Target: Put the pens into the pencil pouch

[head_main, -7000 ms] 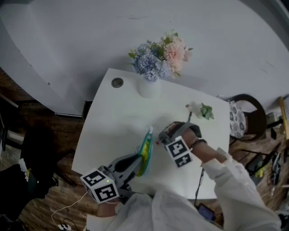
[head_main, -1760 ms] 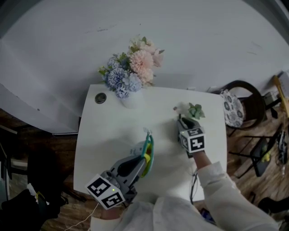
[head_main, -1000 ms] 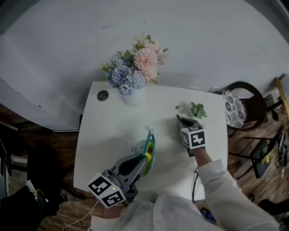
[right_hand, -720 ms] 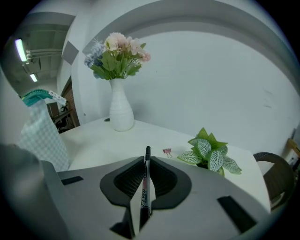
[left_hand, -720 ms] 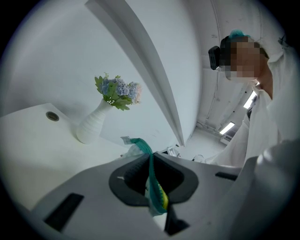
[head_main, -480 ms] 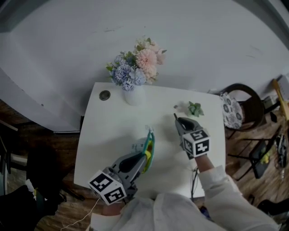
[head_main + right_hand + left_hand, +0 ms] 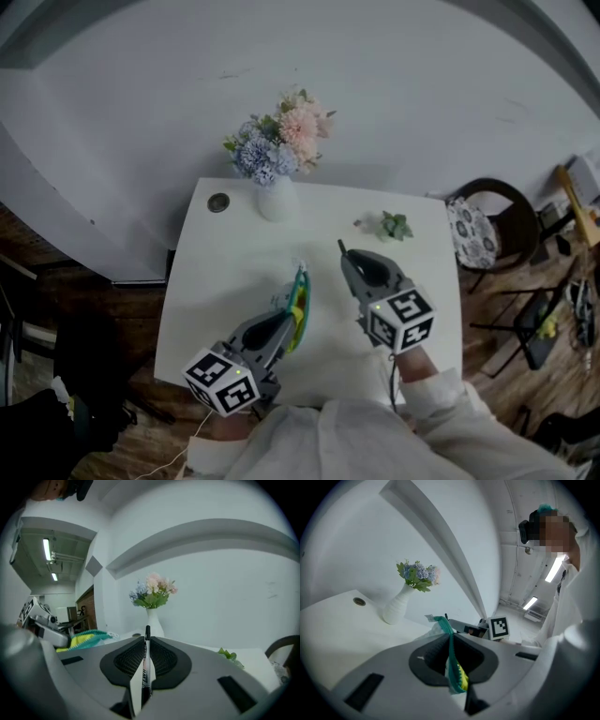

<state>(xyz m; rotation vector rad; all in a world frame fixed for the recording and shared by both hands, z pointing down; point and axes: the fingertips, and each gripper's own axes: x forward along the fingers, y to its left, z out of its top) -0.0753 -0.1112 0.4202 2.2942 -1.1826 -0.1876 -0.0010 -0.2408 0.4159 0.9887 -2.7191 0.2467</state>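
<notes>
My right gripper (image 7: pixel 145 641) hides the lower end of the pen (image 7: pixel 145 663) between its jaws, and from above my left gripper (image 7: pixel 279 326) covers the near half of the pencil pouch (image 7: pixel 299 292).

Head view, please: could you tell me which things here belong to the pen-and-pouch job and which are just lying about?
Job in hand:
- pen, clamped in the right gripper
- pencil pouch, pinched by the left gripper

Just lying about:
- vase of flowers
- green sprig
- small round disc
- chair beside the table
</notes>
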